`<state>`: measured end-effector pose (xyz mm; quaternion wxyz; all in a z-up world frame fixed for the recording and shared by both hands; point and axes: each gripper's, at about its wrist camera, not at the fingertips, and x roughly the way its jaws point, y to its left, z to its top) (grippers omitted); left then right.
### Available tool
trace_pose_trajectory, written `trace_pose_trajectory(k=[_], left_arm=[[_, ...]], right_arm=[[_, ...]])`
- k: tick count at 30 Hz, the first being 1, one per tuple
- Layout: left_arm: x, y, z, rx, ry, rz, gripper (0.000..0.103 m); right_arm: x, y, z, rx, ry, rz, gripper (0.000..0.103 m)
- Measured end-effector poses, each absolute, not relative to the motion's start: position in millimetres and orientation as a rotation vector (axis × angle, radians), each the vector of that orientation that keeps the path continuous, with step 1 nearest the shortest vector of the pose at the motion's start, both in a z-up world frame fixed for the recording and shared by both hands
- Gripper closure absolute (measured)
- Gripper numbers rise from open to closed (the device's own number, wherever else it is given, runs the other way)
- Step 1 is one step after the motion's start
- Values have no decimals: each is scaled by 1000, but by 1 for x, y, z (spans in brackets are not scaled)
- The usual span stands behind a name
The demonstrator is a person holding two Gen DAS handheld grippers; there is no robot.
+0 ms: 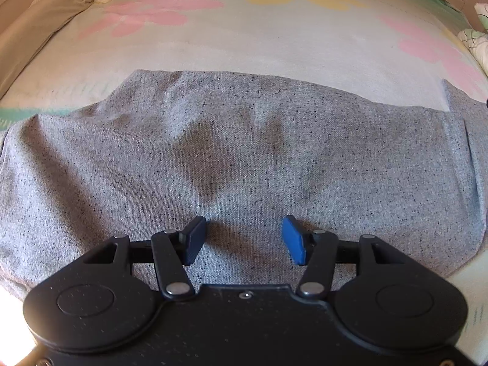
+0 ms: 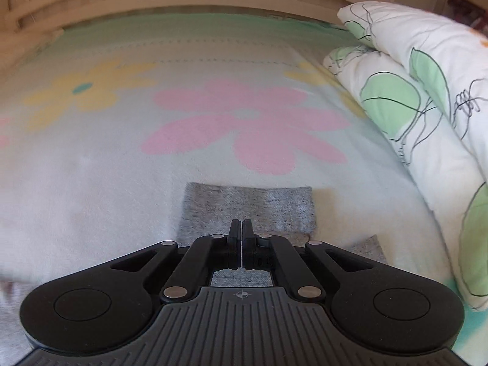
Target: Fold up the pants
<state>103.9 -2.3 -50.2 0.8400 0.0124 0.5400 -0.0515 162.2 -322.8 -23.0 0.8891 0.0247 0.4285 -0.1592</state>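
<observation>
I see grey speckled pants [image 1: 244, 158] spread flat across a bed, on a pale blanket [image 1: 244, 39] printed with pink and yellow flowers. In the left wrist view the cloth fills the whole width of the picture, lightly rumpled, with a few darker patches near its middle. My left gripper [image 1: 244, 239] points down at the cloth with its blue pads [image 1: 293, 239] standing apart — bare fabric shows between them and nothing is gripped.

In the right wrist view my right gripper [image 2: 242, 245] has its black fingers pressed together, only a hairline gap left, and I can see no cloth caught between them. Just beyond its tips lies a narrow grey end of the pants [image 2: 248, 209], flat on the blanket. A white pillow [image 2: 427, 106] with green leaf drawings lies along the right side of the bed.
</observation>
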Motion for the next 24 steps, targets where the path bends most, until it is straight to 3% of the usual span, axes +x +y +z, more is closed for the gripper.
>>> trace_pose_trajectory(k=[2, 6, 8, 11, 15, 16, 17, 18, 24], left_arm=[[105, -2, -52, 24, 1144, -105, 42], [104, -2, -51, 25, 1142, -108, 42], [104, -2, -52, 24, 1142, -113, 42], [104, -2, -52, 29, 1142, -122, 41], [108, 1, -52, 17, 1154, -131, 40], [108, 2, -52, 14, 1156, -132, 40], [109, 3, -52, 13, 1156, -132, 40], [109, 3, -52, 14, 1155, -132, 40], [108, 1, -55, 35, 1143, -132, 40]], right_arm=[[165, -313, -23, 15, 875, -314, 84], [186, -285, -33, -48, 863, -305, 73], [199, -269, -46, -89, 889, -309, 60], [215, -246, -72, -199, 940, -340, 60], [217, -244, -87, -265, 956, -424, 62], [216, -250, -83, -214, 969, -409, 68], [216, -257, -78, -151, 983, -390, 93], [216, -265, -74, -103, 996, -400, 102], [187, -323, -35, 129, 941, -394, 101]])
